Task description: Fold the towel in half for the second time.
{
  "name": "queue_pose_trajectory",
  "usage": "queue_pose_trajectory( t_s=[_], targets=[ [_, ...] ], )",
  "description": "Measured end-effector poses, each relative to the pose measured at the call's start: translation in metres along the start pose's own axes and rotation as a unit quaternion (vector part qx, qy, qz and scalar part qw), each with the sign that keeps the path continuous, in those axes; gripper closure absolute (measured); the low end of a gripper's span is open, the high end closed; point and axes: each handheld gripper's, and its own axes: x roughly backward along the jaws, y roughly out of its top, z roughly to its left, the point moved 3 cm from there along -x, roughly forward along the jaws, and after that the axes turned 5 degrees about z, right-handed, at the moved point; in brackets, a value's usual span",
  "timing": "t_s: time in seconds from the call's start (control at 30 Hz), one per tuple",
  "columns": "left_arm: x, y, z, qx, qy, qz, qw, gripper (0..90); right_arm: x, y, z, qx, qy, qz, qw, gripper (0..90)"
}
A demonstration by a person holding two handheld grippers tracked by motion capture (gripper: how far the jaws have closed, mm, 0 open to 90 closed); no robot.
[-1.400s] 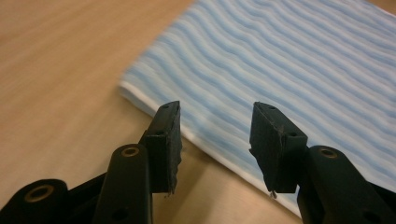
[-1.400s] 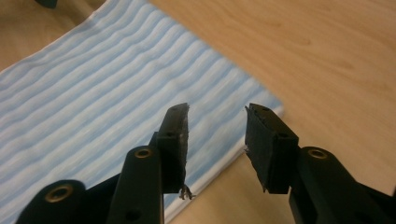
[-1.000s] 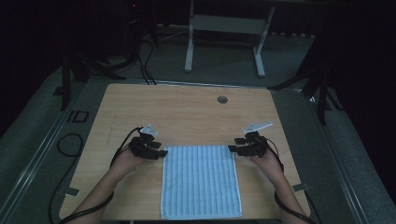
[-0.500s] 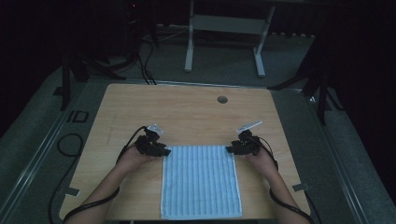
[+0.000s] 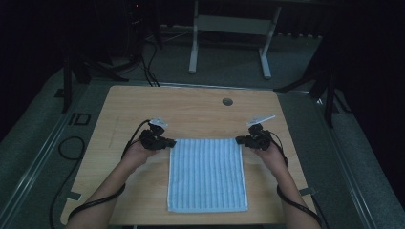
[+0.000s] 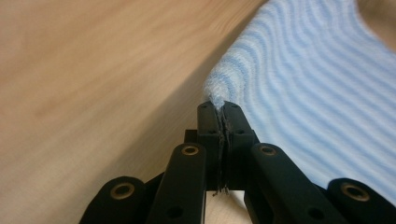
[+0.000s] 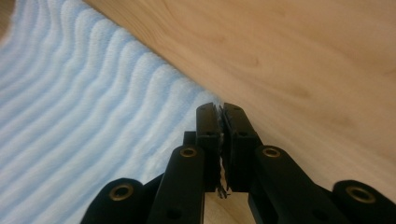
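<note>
Blue towel (image 5: 207,174) corners pinched, claws just closed

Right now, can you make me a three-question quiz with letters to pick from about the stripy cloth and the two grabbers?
1. Where does the towel lie on the table?
A. On the near part, between the two hands
B. At the far edge, over the round hole
C. Hanging off the left side

2. What colour is the towel?
A. Red with dots
B. Light blue with pale stripes
C. Plain black

3. What is the left gripper doing?
A. Wide open above the bare wood
B. Shut on a far corner of the towel
C. Holding a cup

Answers:
1. A, since the high view shows it spread flat between the forearms, well short of the hole.
2. B, as both gripper views show blue and whitish ribs.
3. B, for its jaws have just closed and cloth is pinched between them; the right gripper grips the other far corner likewise.
</note>
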Motion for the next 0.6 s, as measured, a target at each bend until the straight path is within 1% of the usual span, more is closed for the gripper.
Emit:
queue_pose_trajectory(
  t_s=[0.03, 0.07, 0.1, 0.13, 0.17, 0.23, 0.27, 0.3, 0.33, 0.4, 0.43, 0.47, 0.5, 0.53, 0.6],
  targets=[
    [0.005, 0.001, -0.002, -0.011, 0.006, -0.001, 0.9999, 87.3, 0.006, 0.001, 0.003, 0.007, -0.001, -0.007, 0.9999, 86.2],
    [0.01, 0.001, -0.005, -0.02, 0.021, -0.003, 0.9996, 87.3, 0.012, 0.002, 0.007, 0.013, 0.0, -0.014, 0.9998, 86.2],
    [0.014, 0.0, -0.009, -0.029, 0.024, -0.006, 0.9993, 87.2, 0.019, 0.002, 0.011, 0.018, 0.0, -0.021, 0.9996, 86.2],
    [0.019, -0.001, -0.012, -0.034, 0.017, -0.008, 0.9993, 87.2, 0.025, 0.002, 0.015, 0.023, 0.003, -0.028, 0.9993, 86.2],
    [0.024, -0.002, -0.016, -0.035, 0.018, -0.015, 0.9991, 87.2, 0.03, 0.001, 0.02, 0.025, 0.008, -0.031, 0.9992, 86.2],
    [0.033, -0.005, -0.023, -0.038, 0.001, -0.027, 0.9989, 87.1, 0.042, -0.002, 0.03, 0.032, 0.014, -0.044, 0.9984, 86.2],
    [0.038, -0.007, -0.027, -0.039, -0.001, -0.037, 0.9986, 87.2, 0.048, -0.005, 0.036, 0.037, 0.021, -0.051, 0.9978, 86.2],
    [0.043, -0.009, -0.032, -0.039, -0.011, -0.042, 0.9983, 87.2, 0.053, -0.008, 0.042, 0.045, 0.02, -0.055, 0.9973, 86.1],
    [0.047, -0.011, -0.039, -0.049, -0.014, -0.046, 0.9977, 87.1, 0.058, -0.011, 0.048, 0.05, 0.019, -0.058, 0.9969, 86.1],
    [0.056, -0.016, -0.052, -0.07, -0.005, -0.051, 0.9963, 87.1, 0.067, -0.02, 0.059, 0.059, 0.021, -0.067, 0.9958, 86.2],
    [0.061, -0.018, -0.058, -0.076, 0.002, -0.057, 0.9955, 87.1, 0.07, -0.025, 0.063, 0.061, 0.019, -0.069, 0.9955, 86.1],
    [0.065, -0.021, -0.064, -0.078, 0.001, -0.065, 0.9948, 87.1, 0.073, -0.029, 0.067, 0.063, 0.017, -0.069, 0.9955, 86.2],
    [0.069, -0.023, -0.07, -0.083, -0.004, -0.071, 0.994, 87.0, 0.075, -0.033, 0.071, 0.065, 0.019, -0.071, 0.9952, 86.1],
    [0.073, -0.026, -0.076, -0.09, -0.002, -0.075, 0.9931, 87.0, 0.077, -0.038, 0.075, 0.067, 0.023, -0.072, 0.9949, 86.1],
    [0.076, -0.033, -0.087, -0.098, -0.012, -0.072, 0.9924, 87.0, 0.079, -0.046, 0.084, 0.072, 0.027, -0.07, 0.9946, 86.1]
  ],
)
